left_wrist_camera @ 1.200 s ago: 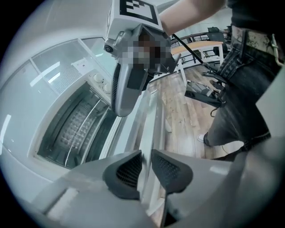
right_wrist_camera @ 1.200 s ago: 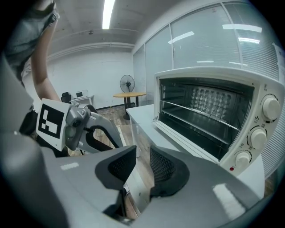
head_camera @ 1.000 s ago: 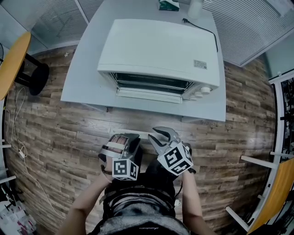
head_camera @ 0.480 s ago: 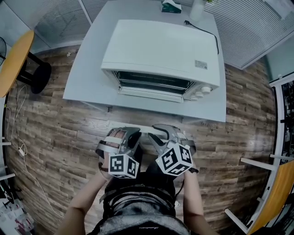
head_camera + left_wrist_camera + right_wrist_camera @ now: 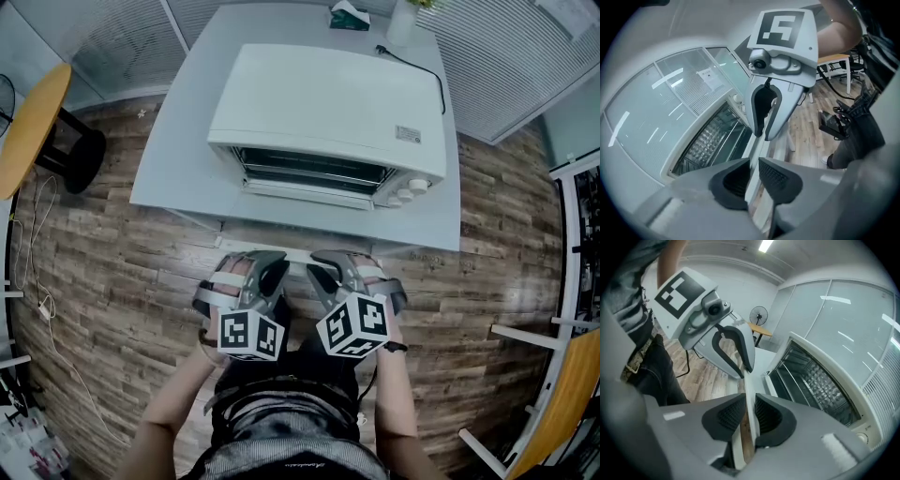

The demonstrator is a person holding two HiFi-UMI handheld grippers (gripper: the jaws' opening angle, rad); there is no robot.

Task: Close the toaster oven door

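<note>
Left hand-held gripper (image 5: 753, 161) lifts slightly, clamped beside the right hand-held gripper (image 5: 749, 411), jaws just closing, on the white toaster oven's (image 5: 328, 103) still-open door rail (image 5: 750, 380).

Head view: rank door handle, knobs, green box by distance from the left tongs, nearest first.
1. Door handle: gripped in the left tongs, at the front.
2. Knobs: front right of the oven.
3. Green box: far edge of the table, behind the oven.
</note>
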